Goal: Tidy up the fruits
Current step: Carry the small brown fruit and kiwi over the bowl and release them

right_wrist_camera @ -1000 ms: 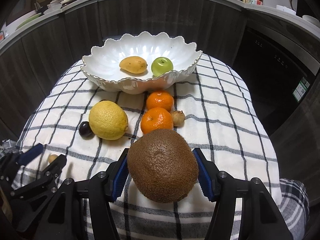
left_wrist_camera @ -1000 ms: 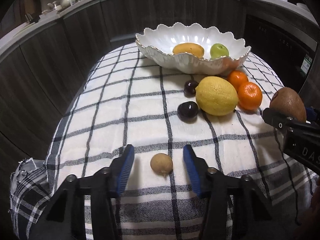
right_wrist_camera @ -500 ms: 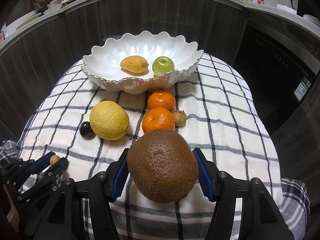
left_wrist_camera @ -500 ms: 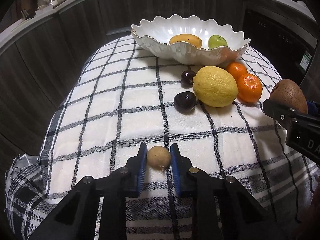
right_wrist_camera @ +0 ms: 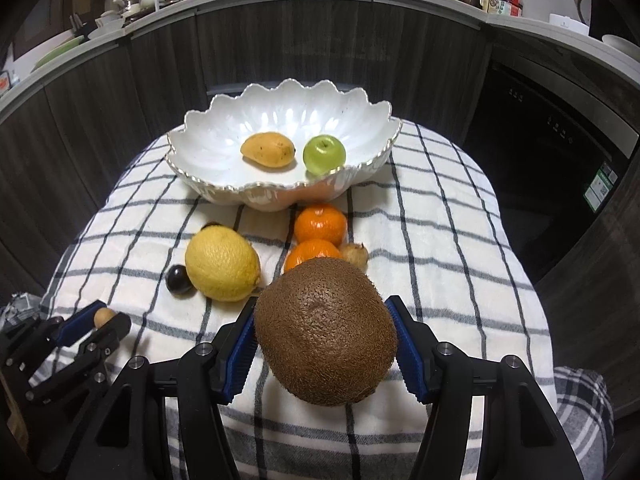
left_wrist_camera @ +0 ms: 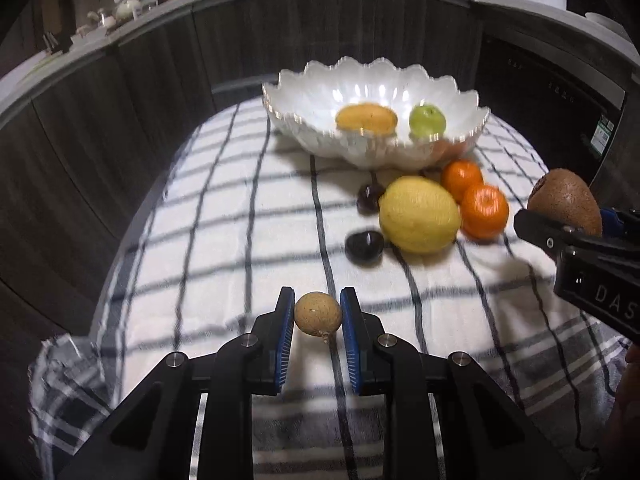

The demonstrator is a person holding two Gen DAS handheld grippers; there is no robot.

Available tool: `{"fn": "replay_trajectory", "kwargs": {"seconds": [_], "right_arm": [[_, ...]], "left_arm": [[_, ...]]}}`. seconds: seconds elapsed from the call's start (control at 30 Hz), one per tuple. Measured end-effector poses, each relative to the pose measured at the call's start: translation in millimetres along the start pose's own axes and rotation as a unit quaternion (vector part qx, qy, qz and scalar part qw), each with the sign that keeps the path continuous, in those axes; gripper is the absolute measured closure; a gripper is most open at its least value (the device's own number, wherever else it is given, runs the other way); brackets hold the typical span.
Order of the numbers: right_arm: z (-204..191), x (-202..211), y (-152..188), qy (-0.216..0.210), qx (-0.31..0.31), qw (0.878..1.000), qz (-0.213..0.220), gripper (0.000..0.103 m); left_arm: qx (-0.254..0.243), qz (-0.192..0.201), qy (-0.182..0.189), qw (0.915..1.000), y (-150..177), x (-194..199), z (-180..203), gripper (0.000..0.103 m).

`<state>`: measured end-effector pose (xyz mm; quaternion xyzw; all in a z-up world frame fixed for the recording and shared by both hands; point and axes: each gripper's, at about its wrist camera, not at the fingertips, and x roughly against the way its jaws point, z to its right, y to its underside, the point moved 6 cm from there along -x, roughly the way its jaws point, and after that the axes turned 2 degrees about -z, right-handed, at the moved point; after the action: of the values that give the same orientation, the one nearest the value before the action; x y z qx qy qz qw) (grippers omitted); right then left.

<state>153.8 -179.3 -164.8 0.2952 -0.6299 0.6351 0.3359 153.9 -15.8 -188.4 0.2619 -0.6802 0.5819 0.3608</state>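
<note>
My left gripper (left_wrist_camera: pixel 318 314) has its blue pads closed snugly on a small round tan fruit (left_wrist_camera: pixel 318 313), pressing it from both sides near the front left of the checked cloth (left_wrist_camera: pixel 240 240); whether the fruit is clear of the cloth I cannot tell. My right gripper (right_wrist_camera: pixel 325 334) is spread wide around a large brown kiwi (right_wrist_camera: pixel 325 330), pads tight against its two sides, held above the near middle of the cloth. From the right wrist camera I see the left gripper at the lower left with the tan fruit (right_wrist_camera: pixel 105 316) between its pads. Ahead of both grippers, at the far end of the cloth, stands a white scalloped bowl (right_wrist_camera: pixel 208 148) holding a yellow mango (right_wrist_camera: pixel 267 149) and a green apple (right_wrist_camera: pixel 324 155) side by side. On the cloth in front of the bowl lie a big yellow lemon (right_wrist_camera: pixel 222 263), a dark plum (right_wrist_camera: pixel 179 279) touching its left side, a second dark plum (left_wrist_camera: pixel 369 198) mostly hidden behind the lemon, two oranges (right_wrist_camera: pixel 320 224) one behind the other, and another small tan fruit (right_wrist_camera: pixel 355 255) just right of the nearer orange. Dark cabinet fronts (right_wrist_camera: pixel 320 48) curve behind the table.
</note>
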Motion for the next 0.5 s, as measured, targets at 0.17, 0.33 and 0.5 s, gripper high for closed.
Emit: {"fn": "replay_trajectory", "kwargs": {"seconds": [0.17,0.33,0.5], "right_arm": [[0.7,7.4,-21.6,-0.005,-0.003,1.000,0.020,0.041],[3.3,10.6,-50.5,-0.007,0.002,0.999,0.046,0.041],[8.0,3.8,-78.9,-0.006,0.009,0.998,0.062,0.041]], "left_arm": [[-0.006,0.031,-0.001,0.9995,-33.8,6.2,-0.9,0.079],[-0.010,0.062,0.006,0.9980,-72.7,6.1,1.6,0.079],[-0.023,0.092,0.009,0.9955,-112.9,2.0,5.5,0.079]]}}
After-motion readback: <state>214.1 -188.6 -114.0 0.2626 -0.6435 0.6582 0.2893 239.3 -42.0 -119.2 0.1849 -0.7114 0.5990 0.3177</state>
